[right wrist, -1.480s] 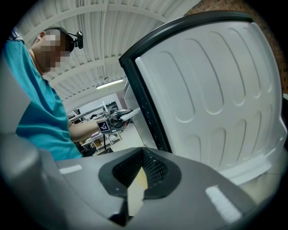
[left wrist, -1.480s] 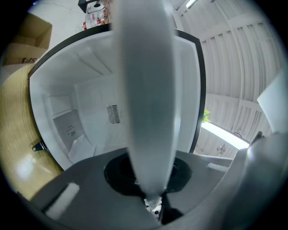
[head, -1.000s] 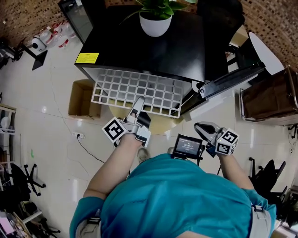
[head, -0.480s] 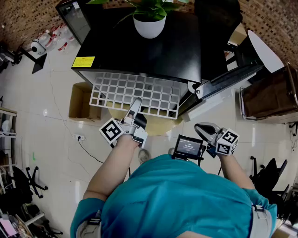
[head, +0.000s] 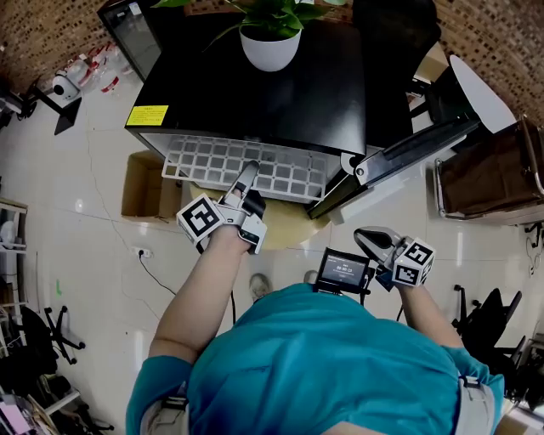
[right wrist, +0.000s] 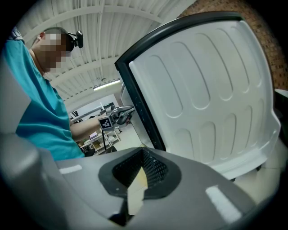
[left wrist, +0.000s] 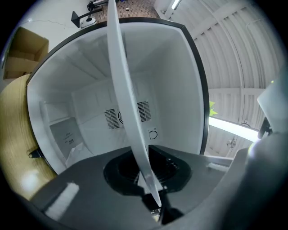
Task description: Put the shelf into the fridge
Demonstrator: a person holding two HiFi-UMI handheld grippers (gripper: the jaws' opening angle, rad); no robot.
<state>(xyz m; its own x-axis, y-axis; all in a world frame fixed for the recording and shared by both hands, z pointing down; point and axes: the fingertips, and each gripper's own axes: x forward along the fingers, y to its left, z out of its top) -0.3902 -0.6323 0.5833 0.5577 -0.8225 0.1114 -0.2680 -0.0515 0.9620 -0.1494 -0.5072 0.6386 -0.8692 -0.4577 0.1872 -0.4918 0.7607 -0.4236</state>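
1. Both jaws of the right gripper (head: 368,235) sit together with nothing between them, nearest the person.
2. Farther on, the left gripper (head: 247,178) clamps the white shelf (head: 208,160) by its near edge.
3. The shelf's far part is hidden inside the fridge (head: 255,93); more of it stuck out a second ago.

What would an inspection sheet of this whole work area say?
Surface: glossy pale tiled floor.
Job's things: white plastic grid shelf partly inside the open black mini fridge.
Clutter: brown cardboard box; white potted plant atop the fridge.
Grippers: left gripper shut on the shelf's front edge; right gripper shut, empty.
Cables: thin black cable across the floor.
Surroundings: brown brick wall.
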